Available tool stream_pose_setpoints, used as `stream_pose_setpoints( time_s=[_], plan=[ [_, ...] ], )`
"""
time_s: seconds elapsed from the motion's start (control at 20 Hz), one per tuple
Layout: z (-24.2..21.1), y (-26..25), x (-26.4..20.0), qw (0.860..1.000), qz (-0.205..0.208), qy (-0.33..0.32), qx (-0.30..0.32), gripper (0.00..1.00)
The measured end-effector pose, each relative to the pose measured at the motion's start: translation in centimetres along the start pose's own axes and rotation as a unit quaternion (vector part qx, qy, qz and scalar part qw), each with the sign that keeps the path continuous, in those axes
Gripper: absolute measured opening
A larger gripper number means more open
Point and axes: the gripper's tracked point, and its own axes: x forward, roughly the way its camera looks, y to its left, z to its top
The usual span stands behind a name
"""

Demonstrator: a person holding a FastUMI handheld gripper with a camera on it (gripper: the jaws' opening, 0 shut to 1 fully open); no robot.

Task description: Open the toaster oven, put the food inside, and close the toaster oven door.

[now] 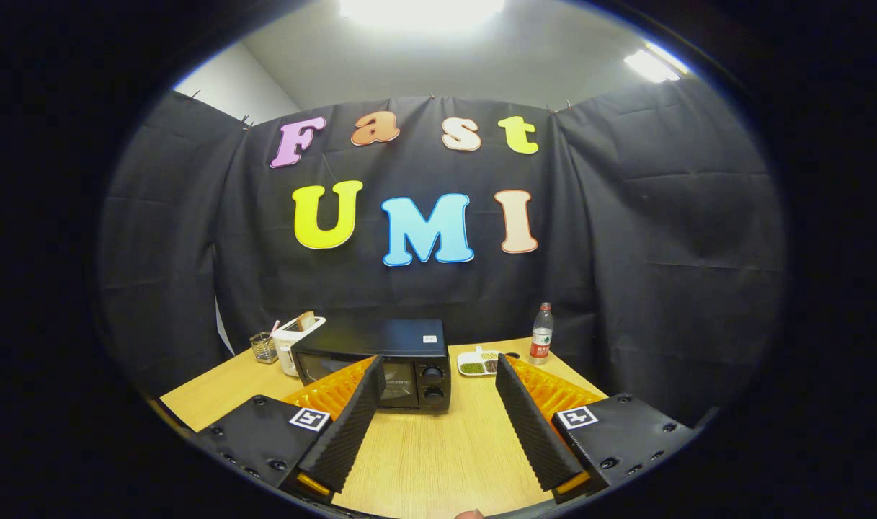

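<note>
Gripper [438,371] fingers are spread wide apart over the light wooden table [438,447], holding nothing, each finger base carrying a square black-and-white marker tag. Beyond the fingertips stands the black box-shaped toaster oven [380,360], door closed, with two round knobs and a small white sticker too small to read. Left of it is a white toaster [294,342]; right of it are a white snack tray [478,362] and a clear water bottle with a red label [541,333], its print illegible.

Gripper camera looks forward over tongs [438,367], across the table [424,447].
</note>
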Motion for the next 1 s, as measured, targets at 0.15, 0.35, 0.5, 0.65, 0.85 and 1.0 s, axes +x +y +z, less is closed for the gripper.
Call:
stream_pose_setpoints(
  time_s=[0.15, 0.35, 0.5, 0.65, 0.85, 1.0],
  plan=[
    [-0.8, -0.3, -0.4, 1.0, -0.002, 0.015, 0.006, 0.98],
    [0.4, -0.2, -0.5, 1.0, 0.0, -0.008, -0.002, 0.98],
    [0.4, -0.1, -0.4, 1.0, 0.003, -0.001, 0.002, 0.98],
    [0.8, -0.4, 0.3, 1.0, -0.003, -0.008, -0.009, 0.98],
    [1.0, -0.2, 1.1, 1.0, -0.002, -0.008, 0.0, 0.98],
    [1.4, 0.0, 1.5, 1.0, -0.001, -0.011, -0.005, 0.98]
  ],
)
